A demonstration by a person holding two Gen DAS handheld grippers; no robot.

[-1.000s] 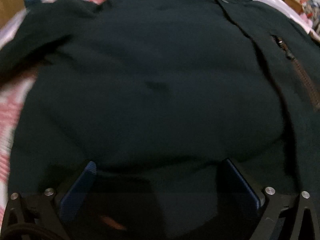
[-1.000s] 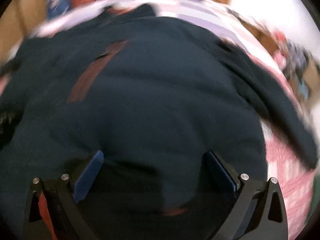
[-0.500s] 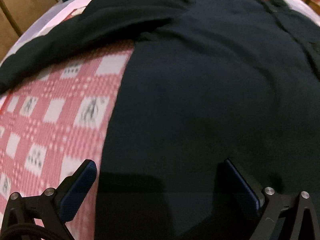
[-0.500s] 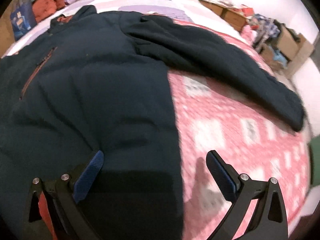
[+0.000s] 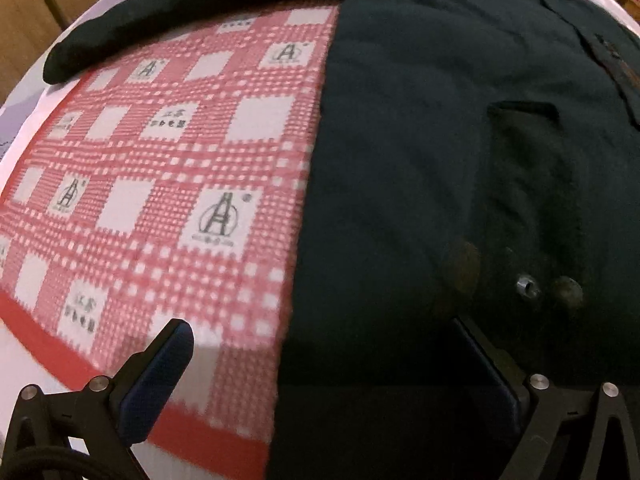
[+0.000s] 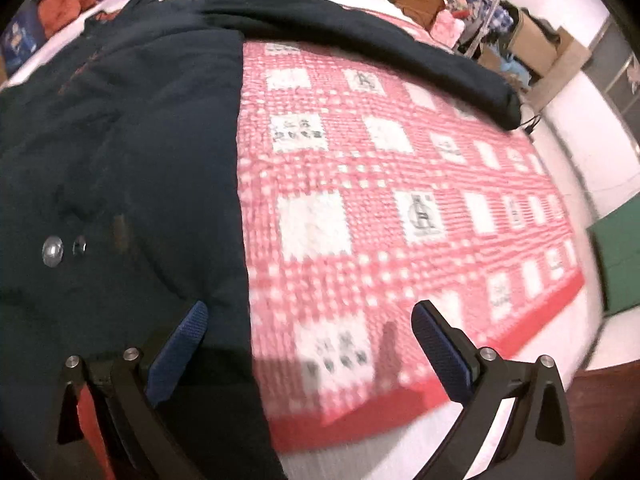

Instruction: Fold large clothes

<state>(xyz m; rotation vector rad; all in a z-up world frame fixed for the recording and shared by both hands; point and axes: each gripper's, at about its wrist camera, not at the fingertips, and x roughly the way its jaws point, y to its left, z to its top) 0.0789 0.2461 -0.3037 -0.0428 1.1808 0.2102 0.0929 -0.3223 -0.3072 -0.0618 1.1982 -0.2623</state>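
Between the left gripper's (image 5: 320, 344) wide-spread blue pads lies the hem corner of a dark jacket (image 5: 440, 140), with nothing pinched: the left pad (image 5: 160, 376) hangs over the red-and-white checked blanket (image 5: 168, 168), the right one sits dark against the cloth and is hard to make out. The right gripper (image 6: 308, 332) is likewise spread wide and holds nothing; its left pad (image 6: 180, 344) is over the jacket's (image 6: 120, 140) other side edge, its right pad (image 6: 440, 356) over the blanket (image 6: 400, 184). So each gripper straddles one side edge of the garment near its hem. The jacket lies flat, front up, on the blanket. Near the hem are metal snaps (image 5: 528, 288), seen in the right view as a silver stud (image 6: 53, 252) with a smaller one just beside it. A pocket flap (image 5: 524, 110) shows above them in the left view, and a brownish zip line (image 5: 620, 68) runs up toward the collar. One sleeve (image 5: 160, 24) stretches out across the blanket's far edge on the left side; the other sleeve (image 6: 380, 48) does the same on the right, its cuff near the blanket's border. Beyond the bed in the right view are cardboard boxes (image 6: 536, 44) and clutter against a white wall, orange cloth (image 6: 68, 4) near the head of the bed, and a green box (image 6: 620, 256) on the floor. The blanket has a plain red border (image 6: 460, 384) over a white sheet.
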